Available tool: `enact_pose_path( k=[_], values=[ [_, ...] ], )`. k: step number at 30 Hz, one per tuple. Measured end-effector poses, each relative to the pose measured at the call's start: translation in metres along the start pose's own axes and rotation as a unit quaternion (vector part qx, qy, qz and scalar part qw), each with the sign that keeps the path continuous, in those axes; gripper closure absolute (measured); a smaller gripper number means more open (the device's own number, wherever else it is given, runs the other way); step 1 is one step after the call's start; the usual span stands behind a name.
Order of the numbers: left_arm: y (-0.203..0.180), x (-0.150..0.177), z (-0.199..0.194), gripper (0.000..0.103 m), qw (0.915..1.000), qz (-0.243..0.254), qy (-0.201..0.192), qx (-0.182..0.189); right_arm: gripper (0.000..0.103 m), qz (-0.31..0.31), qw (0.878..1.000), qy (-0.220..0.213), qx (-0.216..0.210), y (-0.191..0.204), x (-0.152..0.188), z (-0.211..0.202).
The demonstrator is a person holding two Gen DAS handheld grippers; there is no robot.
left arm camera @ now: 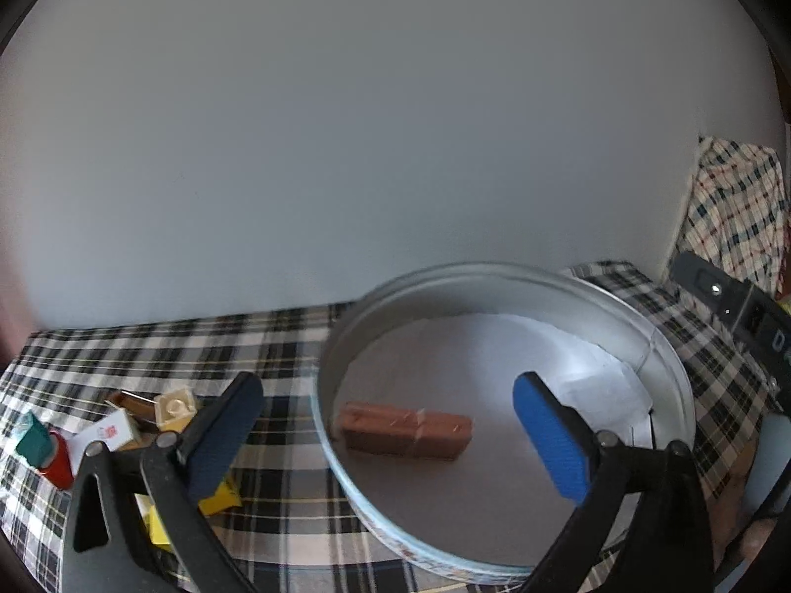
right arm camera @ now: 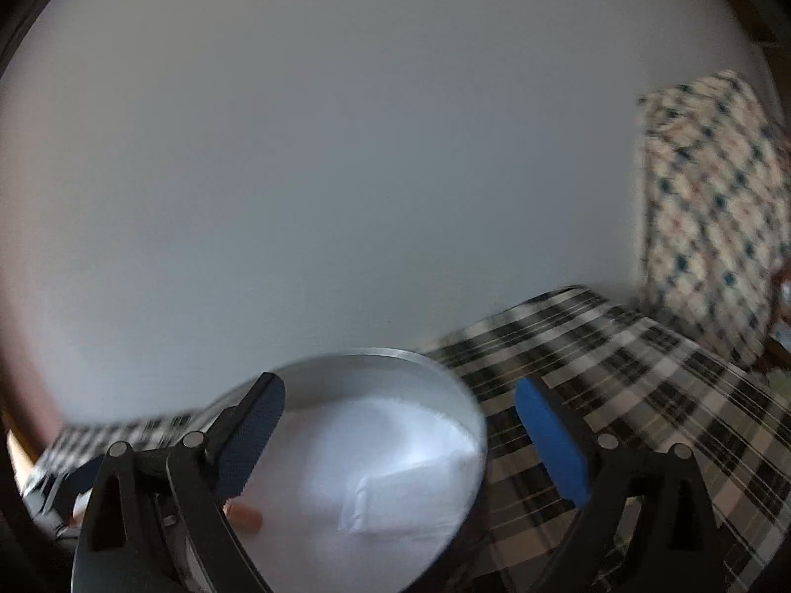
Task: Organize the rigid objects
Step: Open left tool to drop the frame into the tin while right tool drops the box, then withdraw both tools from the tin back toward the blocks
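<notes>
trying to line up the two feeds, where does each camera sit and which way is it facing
Left wrist: sits on the left gripper, looking forward and down over the round tin holding a brown block, with small blocks on the checked cloth; its open jaws show.
Right wrist: sits on the right gripper, blurred, looking over the same tin from its right side toward the wall; its open jaws show.
Shared: the tin, the brown block, the checked cloth, the wall.
</notes>
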State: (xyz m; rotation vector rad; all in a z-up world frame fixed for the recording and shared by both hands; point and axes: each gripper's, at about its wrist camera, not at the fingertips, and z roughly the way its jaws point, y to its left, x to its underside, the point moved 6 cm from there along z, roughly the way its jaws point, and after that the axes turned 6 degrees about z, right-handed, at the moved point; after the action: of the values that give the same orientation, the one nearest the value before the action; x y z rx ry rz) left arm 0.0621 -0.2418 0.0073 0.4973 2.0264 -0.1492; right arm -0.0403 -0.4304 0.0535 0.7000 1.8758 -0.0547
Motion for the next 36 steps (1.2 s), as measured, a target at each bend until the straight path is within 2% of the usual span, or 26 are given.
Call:
enact_pose_path(
  k=[2,8,16,22,28,36],
  values=[
    [0.008,0.001,-0.004,0.001,1.0,-0.002,-0.003,-0.007,0.007,0.018,0.999,-0.007,0.025,-0.013,-0.004,0.0],
    [0.034,0.012,-0.022,0.001,0.9987,0.006,-0.021,-0.047,0.007,0.077,0.996,0.007,0.047,-0.042,-0.002,0.008],
    [0.062,0.033,-0.03,0.001,0.998,0.007,-0.018,-0.061,0.007,0.1,0.99,-0.016,0.1,-0.066,0.002,-0.001],
    [0.085,0.052,-0.038,0.001,0.9965,0.013,-0.014,-0.082,0.007,0.118,0.985,-0.024,0.121,-0.065,0.009,-0.012],
    [0.102,0.057,-0.044,0.001,0.9968,0.0,-0.009,-0.079,0.007,0.097,0.989,-0.026,0.105,-0.036,0.019,-0.021],
    [0.122,0.062,-0.048,0.001,0.9968,0.012,-0.01,-0.079,0.007,-0.004,0.993,-0.048,0.106,0.005,0.031,-0.034]
  ],
)
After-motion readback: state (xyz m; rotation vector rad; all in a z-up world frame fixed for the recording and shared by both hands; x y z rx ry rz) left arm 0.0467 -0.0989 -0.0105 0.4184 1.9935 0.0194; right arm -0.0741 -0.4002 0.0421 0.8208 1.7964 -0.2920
